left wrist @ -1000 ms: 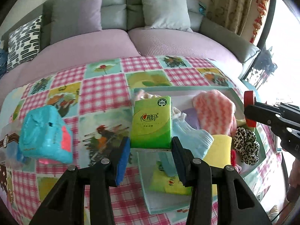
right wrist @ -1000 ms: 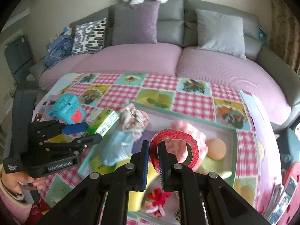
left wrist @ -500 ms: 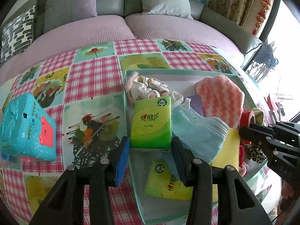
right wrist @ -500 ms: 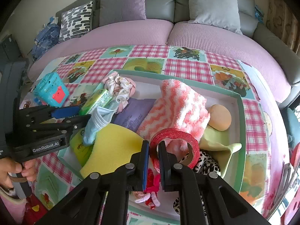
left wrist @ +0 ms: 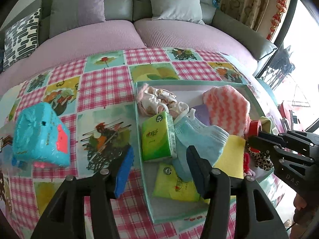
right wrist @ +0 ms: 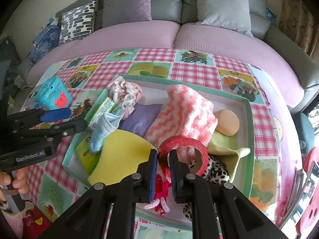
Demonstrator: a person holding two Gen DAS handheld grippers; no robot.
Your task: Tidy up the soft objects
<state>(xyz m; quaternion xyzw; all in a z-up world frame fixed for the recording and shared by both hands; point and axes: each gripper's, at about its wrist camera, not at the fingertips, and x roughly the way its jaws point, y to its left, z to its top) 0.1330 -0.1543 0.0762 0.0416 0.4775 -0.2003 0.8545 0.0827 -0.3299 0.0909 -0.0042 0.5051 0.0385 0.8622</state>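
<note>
A shallow teal box (right wrist: 250,119) on the checked tablecloth holds several soft things: a pink-and-white fuzzy cloth (right wrist: 183,111), a yellow sponge (right wrist: 121,153), a light blue sock (left wrist: 201,139), a green tissue pack (left wrist: 156,135) and a leopard scrunchie (right wrist: 215,173). My right gripper (right wrist: 163,157) is shut on a red tape roll (right wrist: 185,145) and holds it over the box's front part. My left gripper (left wrist: 159,163) is open and empty, just in front of the green tissue pack, which lies in the box's left side.
A turquoise plastic toy box (left wrist: 39,137) stands on the cloth left of the teal box. A second green-yellow tissue pack (left wrist: 175,185) lies at the box's near corner. A grey and purple sofa (right wrist: 159,29) with cushions runs behind the table. The table edge lies at right.
My left gripper has opened and let go of the green tissue pack, which now lies in the box. My right gripper has lowered the red tape roll closer over the box.
</note>
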